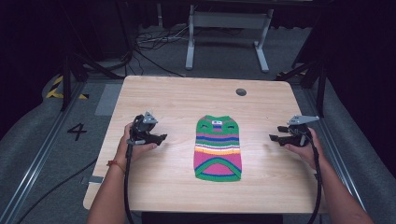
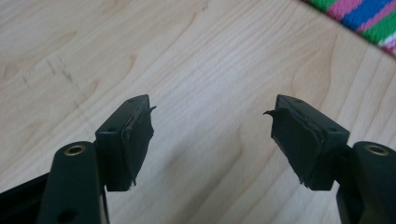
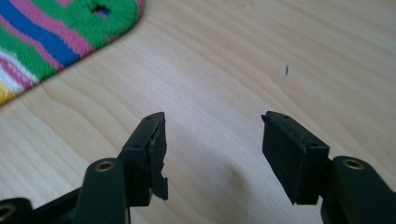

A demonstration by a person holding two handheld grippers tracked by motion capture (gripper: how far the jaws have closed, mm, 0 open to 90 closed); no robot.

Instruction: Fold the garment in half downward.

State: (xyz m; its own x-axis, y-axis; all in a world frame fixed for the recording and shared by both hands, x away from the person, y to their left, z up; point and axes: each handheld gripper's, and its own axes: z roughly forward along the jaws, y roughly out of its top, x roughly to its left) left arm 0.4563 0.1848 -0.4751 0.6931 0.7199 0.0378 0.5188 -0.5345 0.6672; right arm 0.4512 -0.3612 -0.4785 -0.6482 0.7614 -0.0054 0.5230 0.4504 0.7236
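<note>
Flat on the wooden table [image 1: 163, 186], between my two grippers, lies a small knitted striped sweater [image 1: 218, 148]: green trim, bands of pink, blue, white, yellow and orange. A small white label [image 1: 216, 122] sits at its far neck edge; print on it is too small to read. On the grey floor left of the table, a painted "4" [image 1: 77, 131] reads clearly.

Left gripper [image 1: 161, 138]: jaws point right toward the sweater, partly open, nothing between them. In the left gripper view, bare wood shows through the gap and under both pads [image 2: 139, 135]; the pad rubber is ragged at its edges. A corner of the sweater shows at the upper right of that view, well apart from the jaws.

Right gripper [image 1: 272, 137]: jaws point left toward the sweater, partly open, holding nothing. In the right gripper view the gap is over bare wood; the sweater's green-trimmed armhole sits at upper left, apart from the tips.

Room: open tabletop on both sides of the sweater, between it and each gripper. More bare wood beyond the neck up to the far edge, broken by one round grommet hole [image 1: 241, 92] at the right. The sweater's hem lies short of the near edge.
</note>
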